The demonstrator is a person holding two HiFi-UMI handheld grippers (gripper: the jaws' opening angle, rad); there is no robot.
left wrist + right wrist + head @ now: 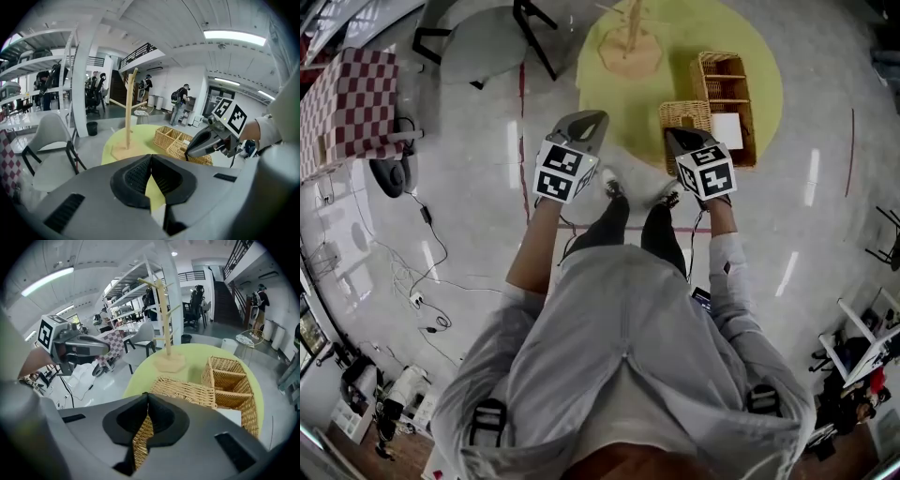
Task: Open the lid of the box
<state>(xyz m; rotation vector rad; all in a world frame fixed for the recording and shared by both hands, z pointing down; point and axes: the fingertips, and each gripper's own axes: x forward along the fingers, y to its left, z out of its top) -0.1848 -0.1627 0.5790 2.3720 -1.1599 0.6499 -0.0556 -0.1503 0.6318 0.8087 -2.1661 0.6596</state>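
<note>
- Your right gripper [147, 398], at the lower centre of its own view, has its jaws pressed together with nothing clamped. Wicker shows only through the gap below the tips. Part the jaws before you reach for anything.
- Your left gripper [151, 160] is likewise closed and empty, poised over the yellow-green tabletop [117, 146]. Keep it free to steady the box if it slides.
- The wicker box [195, 391] sits just beyond the right jaws, mid-frame. Its woven lid [686, 114] looks flat and closed.
- In the head view the right tips hang over the lid's near edge; I cannot tell whether they touch it.
- Take the lid by that near rim with a shallow bite, catching only the lid's weave and not the wall under it.
- Lift in an arc away from you. A hinge, if there is one, is not visible, so start gently and feel which side gives.
- The compartmented basket [230, 380] stands right beside the box, at centre right, so swing clear of it.
- The wooden stand [169, 363] farther back, at upper centre, is out of your path.
</note>
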